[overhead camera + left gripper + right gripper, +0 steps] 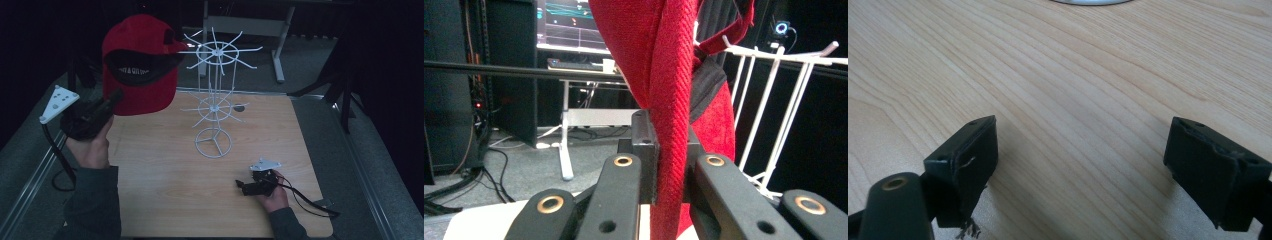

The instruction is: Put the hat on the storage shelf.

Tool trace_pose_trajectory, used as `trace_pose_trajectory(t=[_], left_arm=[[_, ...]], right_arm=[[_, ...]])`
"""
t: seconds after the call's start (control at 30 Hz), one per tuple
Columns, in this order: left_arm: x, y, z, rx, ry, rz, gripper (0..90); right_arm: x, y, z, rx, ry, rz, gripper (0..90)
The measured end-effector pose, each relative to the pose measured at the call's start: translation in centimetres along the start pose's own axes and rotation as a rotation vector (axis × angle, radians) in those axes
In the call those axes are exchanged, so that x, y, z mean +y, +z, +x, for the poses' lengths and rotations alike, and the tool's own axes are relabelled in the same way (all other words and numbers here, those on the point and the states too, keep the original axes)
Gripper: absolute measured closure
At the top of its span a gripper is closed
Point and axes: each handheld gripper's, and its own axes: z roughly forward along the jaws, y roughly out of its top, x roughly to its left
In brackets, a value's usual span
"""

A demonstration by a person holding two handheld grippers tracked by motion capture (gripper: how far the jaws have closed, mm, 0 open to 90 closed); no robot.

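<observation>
Item: red cap, upper left, clamped in our left claw; white rack just right. Right claw spread wide, idle on bench.

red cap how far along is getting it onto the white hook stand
Done: the left tool has the red cap clamped by its fabric and lifted off the table. In hand: it hangs beside the top ring of the white stand. Left: hooking it on. The right tool rests open, idle.
</observation>
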Motion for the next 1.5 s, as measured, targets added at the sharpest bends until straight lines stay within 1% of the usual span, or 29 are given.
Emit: trace_pose_trajectory(t=[0.07, 0.1, 0.17, 0.2, 0.23, 0.27, 0.3, 0.37, 0.43, 0.5, 0.53, 0.57, 0.6, 0.63, 0.67, 0.7, 0.77, 0.8, 0.87, 0.97, 1.0, 1.03, 1.07, 1.1, 1.13, 1.2, 1.3, 1.37, 1.5], left_arm=[[-0.6, -0.1, -0.1, 0.003, 0.011, 0.000, 86.0], [-0.6, -0.1, -0.1, 0.003, 0.011, 0.000, 86.0], [-1.2, -0.2, 0.0, 0.007, 0.009, 0.003, 86.0], [-2.1, -0.4, 0.0, 0.010, 0.005, 0.008, 86.0], [-2.1, -0.4, 0.0, 0.010, 0.005, 0.008, 86.0], [-3.2, -0.5, 0.0, 0.015, 0.007, 0.011, 86.0], [-3.2, -0.5, 0.0, 0.015, 0.007, 0.011, 86.0], [-4.4, -0.5, 0.0, 0.018, 0.013, 0.019, 86.0], [-5.5, -0.3, -0.2, 0.025, 0.027, 0.029, 85.9], [-6.9, 0.0, -0.6, 0.033, 0.055, 0.054, 86.0], [-7.4, 0.2, -0.8, 0.037, 0.066, 0.064, 86.0], [-8.6, 0.6, -1.1, 0.041, 0.090, 0.086, 85.9], [-8.6, 0.6, -1.1, 0.041, 0.090, 0.086, 85.9], [-9.5, 1.2, -1.4, 0.034, 0.095, 0.115, 85.9], [-9.5, 1.2, -1.4, 0.034, 0.095, 0.115, 85.8], [-10.3, 1.7, -1.6, 0.034, 0.091, 0.138, 85.6], [-10.5, 1.9, -1.6, 0.033, 0.089, 0.146, 85.4], [-10.8, 1.9, -1.5, 0.033, 0.077, 0.147, 85.0], [-10.9, 2.0, -1.4, 0.029, 0.072, 0.153, 84.0], [-11.0, 1.9, -1.3, 0.020, 0.076, 0.165, 82.7], [-11.0, 1.9, -1.3, 0.019, 0.080, 0.168, 79.2], [-11.1, 1.9, -1.3, 0.020, 0.080, 0.170, 79.2], [-11.2, 1.9, -1.2, 0.006, 0.073, 0.180, 71.7], [-11.2, 1.9, -1.2, 0.006, 0.073, 0.180, 69.1], [-11.3, 1.9, -1.1, 0.001, 0.068, 0.185, 69.1], [-11.4, 1.9, -0.9, 0.006, 0.060, 0.202, 61.5], [-11.8, 2.0, -0.3, 0.028, 0.038, 0.233, 57.2], [-12.1, 2.0, 0.0, 0.033, 0.022, 0.245, 55.2], [-12.6, 1.8, 0.4, 0.039, 0.007, 0.263, 51.7]], right_arm=[[0.0, 0.0, 0.0, 0.000, 0.000, 0.000, 13.8], [0.0, 0.0, 0.0, 0.000, 0.000, 0.000, 13.8], [0.0, 0.0, 0.0, 0.000, 0.000, 0.001, 13.8], [0.0, 0.0, 0.0, 0.000, 0.000, 0.001, 13.8], [0.0, 0.0, 0.0, 0.000, 0.000, 0.001, 13.8], [0.0, 0.0, 0.0, 0.000, -0.002, -0.001, 13.8], [0.0, 0.0, 0.0, 0.000, -0.002, -0.001, 13.8], [0.0, 0.0, 0.0, -0.001, -0.002, -0.001, 13.9], [0.0, 0.0, 0.0, -0.001, -0.001, -0.001, 13.8], [0.0, 0.0, 0.0, 0.000, -0.001, -0.002, 13.8], [0.0, 0.0, 0.0, 0.000, -0.001, -0.002, 13.9], [0.0, 0.0, 0.0, 0.000, -0.001, -0.003, 13.8], [0.0, 0.0, 0.0, 0.000, -0.001, -0.003, 13.8], [0.0, 0.0, 0.0, 0.000, 0.000, -0.003, 13.8], [0.0, 0.0, 0.0, 0.000, 0.000, -0.003, 13.8], [0.0, 0.0, 0.0, 0.001, 0.000, -0.003, 13.9], [0.0, 0.0, 0.0, 0.001, 0.000, -0.003, 13.9], [0.0, 0.0, 0.0, 0.001, -0.001, -0.002, 13.8], [0.0, 0.0, 0.0, 0.001, 0.000, -0.002, 13.9], [0.0, 0.0, 0.0, 0.001, 0.000, -0.001, 13.8], [0.0, 0.0, 0.0, 0.001, -0.001, -0.002, 13.9], [0.0, 0.0, 0.0, 0.001, -0.001, -0.002, 13.9], [0.0, 0.0, 0.0, 0.000, -0.002, -0.003, 13.8], [0.0, 0.0, 0.0, 0.000, -0.002, -0.003, 13.8], [0.0, 0.0, 0.0, 0.001, -0.003, -0.003, 13.8], [0.0, 0.0, 0.0, 0.001, -0.002, -0.002, 13.9], [0.0, 0.0, 0.0, 0.002, 0.000, -0.001, 13.9], [0.0, 0.0, 0.0, 0.001, 0.001, -0.001, 13.9], [0.0, 0.0, 0.0, 0.001, 0.001, -0.002, 13.8]])
